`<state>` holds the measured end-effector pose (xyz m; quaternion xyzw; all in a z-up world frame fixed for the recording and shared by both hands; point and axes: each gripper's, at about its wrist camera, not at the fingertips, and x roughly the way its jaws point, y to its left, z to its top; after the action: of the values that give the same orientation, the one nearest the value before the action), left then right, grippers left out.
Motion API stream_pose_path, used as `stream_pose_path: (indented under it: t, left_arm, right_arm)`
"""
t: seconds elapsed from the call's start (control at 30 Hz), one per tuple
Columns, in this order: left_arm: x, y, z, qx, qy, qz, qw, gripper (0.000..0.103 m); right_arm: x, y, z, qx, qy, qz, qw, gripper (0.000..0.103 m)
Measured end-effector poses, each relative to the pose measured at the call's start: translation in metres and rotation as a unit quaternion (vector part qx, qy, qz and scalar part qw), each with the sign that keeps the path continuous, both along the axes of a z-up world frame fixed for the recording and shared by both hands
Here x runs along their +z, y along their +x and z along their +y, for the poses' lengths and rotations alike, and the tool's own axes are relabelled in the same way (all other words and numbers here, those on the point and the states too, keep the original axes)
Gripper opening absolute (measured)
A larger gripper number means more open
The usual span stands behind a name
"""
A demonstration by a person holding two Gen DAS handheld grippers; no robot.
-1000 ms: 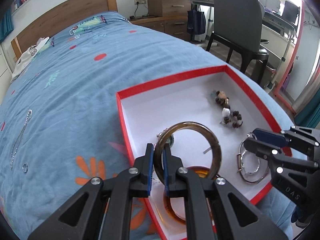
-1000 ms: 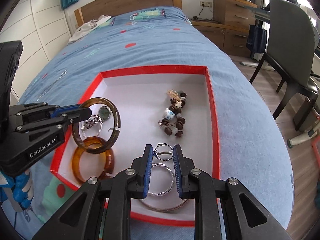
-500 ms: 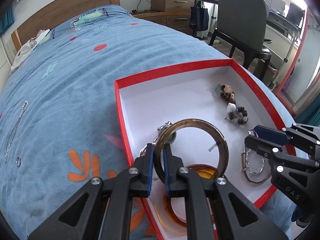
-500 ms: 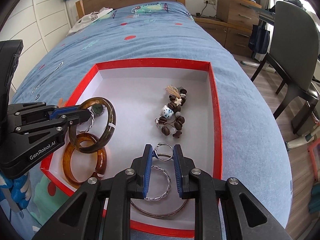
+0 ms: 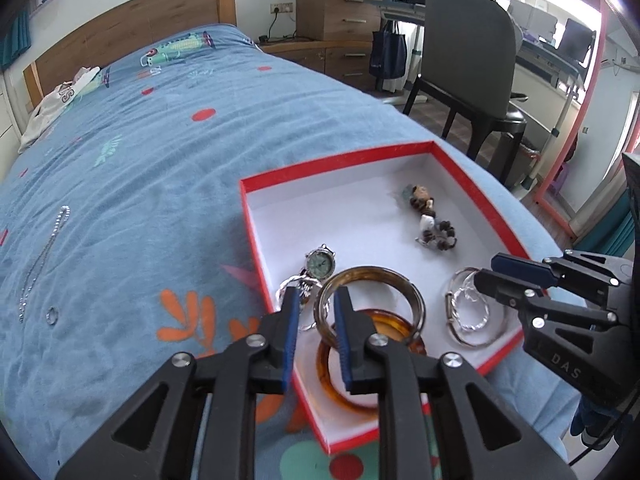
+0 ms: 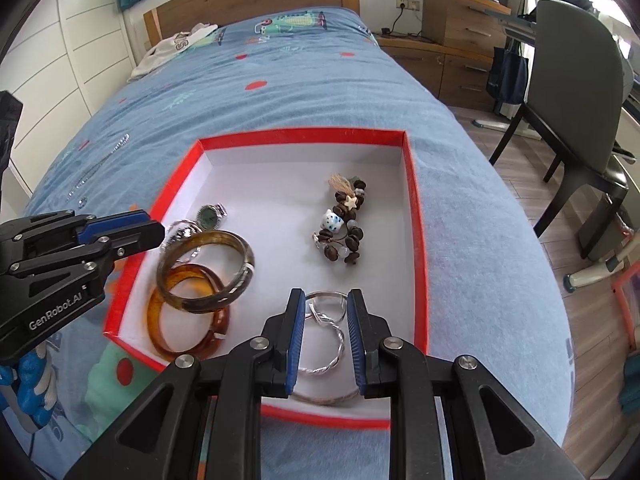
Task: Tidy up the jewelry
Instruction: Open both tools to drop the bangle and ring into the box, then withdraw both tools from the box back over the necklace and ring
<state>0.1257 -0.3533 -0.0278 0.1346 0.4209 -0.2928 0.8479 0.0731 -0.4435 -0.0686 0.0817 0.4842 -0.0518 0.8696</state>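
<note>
A red-rimmed white box [image 5: 360,162] [image 6: 412,200] lies on the blue bed. In it a dark brown bangle [image 5: 400,280] [image 6: 240,248] rests on an amber bangle [image 5: 336,384] [image 6: 160,320], beside a small watch [image 5: 320,263] [image 6: 210,216], a bead bracelet [image 5: 430,226] [image 6: 346,224] and silver rings [image 5: 468,312] [image 6: 328,316]. My left gripper [image 5: 316,312] [image 6: 154,228] is open, its jaws either side of the dark bangle's rim. My right gripper [image 6: 324,320] [image 5: 486,270] is open over the silver rings.
A silver chain [image 5: 44,256] [image 6: 104,160] and a small ring [image 5: 51,314] lie on the bedspread left of the box. A grey chair [image 5: 468,60] [image 6: 576,92] and wooden drawers [image 5: 340,12] stand to the right of the bed. White clothing [image 5: 60,96] lies near the headboard.
My left gripper has opened and let go of the dark bangle, which now lies on the amber bangle in the box. The right gripper has barely moved.
</note>
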Motion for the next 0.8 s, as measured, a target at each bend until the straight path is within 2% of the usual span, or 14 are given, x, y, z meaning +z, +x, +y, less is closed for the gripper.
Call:
stream_pose_path:
  t: [0.4, 0.8]
  left_arm:
    - [0.030, -0.030, 0.073, 0.056, 0.005, -0.009, 0.9984, 0.025]
    - [0.053, -0.051, 0.159, 0.139, 0.011, -0.024, 0.9899, 0.029]
  right_arm:
    - [0.029, -0.021, 0.039, 0.011, 0.016, -0.019, 1.000, 0.024]
    - [0.050, -0.028, 0.100, 0.047, 0.035, -0.041, 0.997, 0.027]
